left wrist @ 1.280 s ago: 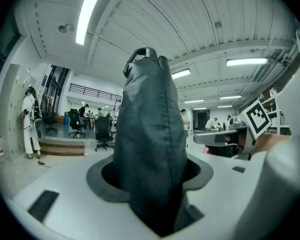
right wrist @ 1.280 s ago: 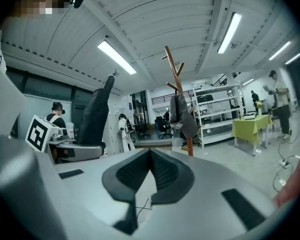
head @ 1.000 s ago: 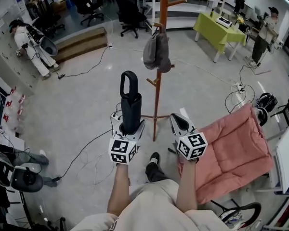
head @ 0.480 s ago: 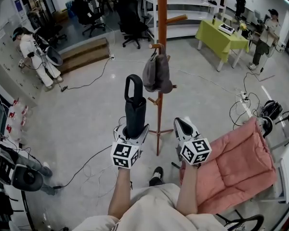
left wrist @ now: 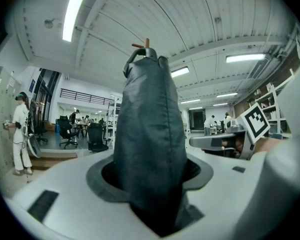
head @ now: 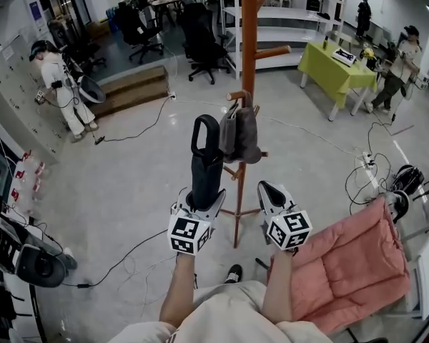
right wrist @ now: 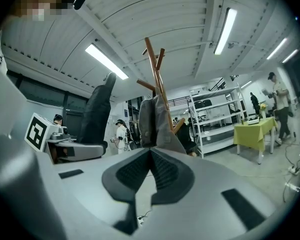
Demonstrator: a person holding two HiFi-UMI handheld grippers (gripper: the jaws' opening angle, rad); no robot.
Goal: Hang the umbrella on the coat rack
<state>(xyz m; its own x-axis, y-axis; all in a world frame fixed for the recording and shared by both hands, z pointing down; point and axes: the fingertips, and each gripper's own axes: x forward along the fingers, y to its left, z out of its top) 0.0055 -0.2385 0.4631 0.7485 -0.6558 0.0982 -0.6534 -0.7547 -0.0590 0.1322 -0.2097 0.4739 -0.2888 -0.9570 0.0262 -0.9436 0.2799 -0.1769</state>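
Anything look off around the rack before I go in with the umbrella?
Nothing damaged or askew: the coat rack stands upright with a grey cloth item on one peg, and the umbrella sits upright in the left tongs. Only loose cables trail across the floor around it.

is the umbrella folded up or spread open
Folded: the umbrella is a narrow dark bundle with its loop handle on top, standing upright, clamped in the left tongs.
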